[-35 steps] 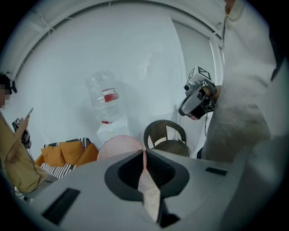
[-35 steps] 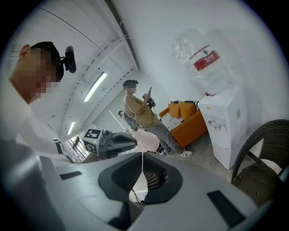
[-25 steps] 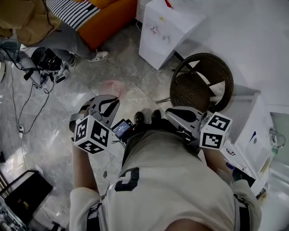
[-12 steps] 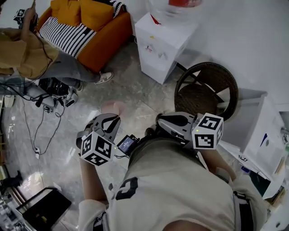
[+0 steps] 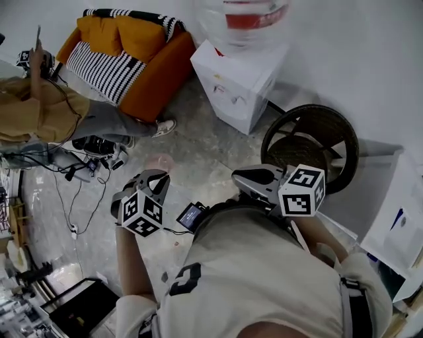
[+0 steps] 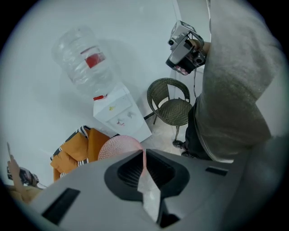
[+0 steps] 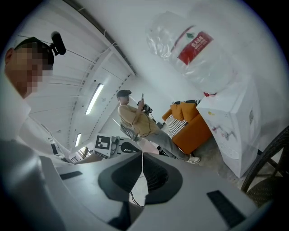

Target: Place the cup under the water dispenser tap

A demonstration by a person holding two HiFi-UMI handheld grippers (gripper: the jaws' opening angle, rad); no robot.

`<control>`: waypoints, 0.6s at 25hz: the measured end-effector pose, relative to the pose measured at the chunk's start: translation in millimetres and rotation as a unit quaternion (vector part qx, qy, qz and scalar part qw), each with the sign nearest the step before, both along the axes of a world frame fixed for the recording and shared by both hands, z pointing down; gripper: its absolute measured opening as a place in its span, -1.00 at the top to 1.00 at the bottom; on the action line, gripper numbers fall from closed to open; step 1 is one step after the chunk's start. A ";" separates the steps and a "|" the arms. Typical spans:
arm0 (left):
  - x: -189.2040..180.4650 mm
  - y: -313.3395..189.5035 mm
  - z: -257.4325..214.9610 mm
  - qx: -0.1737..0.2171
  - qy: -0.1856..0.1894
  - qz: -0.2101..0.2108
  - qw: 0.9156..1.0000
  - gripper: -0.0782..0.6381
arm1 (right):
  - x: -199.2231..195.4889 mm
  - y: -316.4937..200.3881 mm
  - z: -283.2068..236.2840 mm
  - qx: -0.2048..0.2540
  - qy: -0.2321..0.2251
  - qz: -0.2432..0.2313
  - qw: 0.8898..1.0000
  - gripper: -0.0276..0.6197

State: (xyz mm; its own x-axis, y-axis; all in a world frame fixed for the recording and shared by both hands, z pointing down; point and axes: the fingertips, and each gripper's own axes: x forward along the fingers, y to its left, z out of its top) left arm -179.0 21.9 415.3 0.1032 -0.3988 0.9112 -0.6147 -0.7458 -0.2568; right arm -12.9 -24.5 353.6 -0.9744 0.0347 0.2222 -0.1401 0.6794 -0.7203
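Observation:
A pink cup [image 5: 160,162] hangs over the marble floor, and my left gripper [image 5: 157,177] is shut on its rim. In the left gripper view the cup [image 6: 118,146] shows just past the pinched jaws of the left gripper [image 6: 143,154]. The white water dispenser [image 5: 232,82] stands by the wall ahead, with its clear bottle [image 5: 243,16] on top. It is apart from the cup. My right gripper [image 5: 239,177] is level beside my waist, shut and empty. In its own view the right gripper [image 7: 142,156] has its pads meeting, with the dispenser [image 7: 235,122] at the right.
A dark wicker chair [image 5: 310,144] stands right of the dispenser. An orange sofa [image 5: 129,63] with a striped cushion lies to its left. A seated person [image 5: 46,115] and cables with gear [image 5: 99,148] are on the floor at left. A white cabinet [image 5: 400,228] is at right.
Both grippers have travelled across the floor toward the dispenser, which now shows more fully along with the sofa. The pink cup stays pinched in the left gripper.

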 end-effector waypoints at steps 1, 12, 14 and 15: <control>2.6 -7.0 0.6 -0.003 -0.005 0.007 1.000 0.59 | 1.8 -6.1 1.7 -0.002 -0.001 0.000 1.000 0.82; 27.4 -81.7 23.4 -0.017 -0.043 0.090 0.995 0.59 | 19.4 -47.4 11.0 -0.013 0.003 0.018 1.000 0.82; 29.9 -94.6 34.2 -0.020 -0.036 0.104 0.994 0.59 | 21.6 -54.5 15.9 -0.018 0.011 0.034 0.999 0.82; 30.2 -101.3 40.4 -0.022 -0.031 0.111 0.993 0.59 | 21.8 -58.5 18.4 -0.021 0.016 0.041 0.999 0.82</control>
State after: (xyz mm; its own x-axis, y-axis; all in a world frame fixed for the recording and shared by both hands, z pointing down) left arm -148.8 -79.4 455.7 0.1277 -0.3327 0.9344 -0.4187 -0.8721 -0.2533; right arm 8.9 -83.1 372.0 -0.9670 -0.0355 0.2524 -0.2170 0.6340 -0.7423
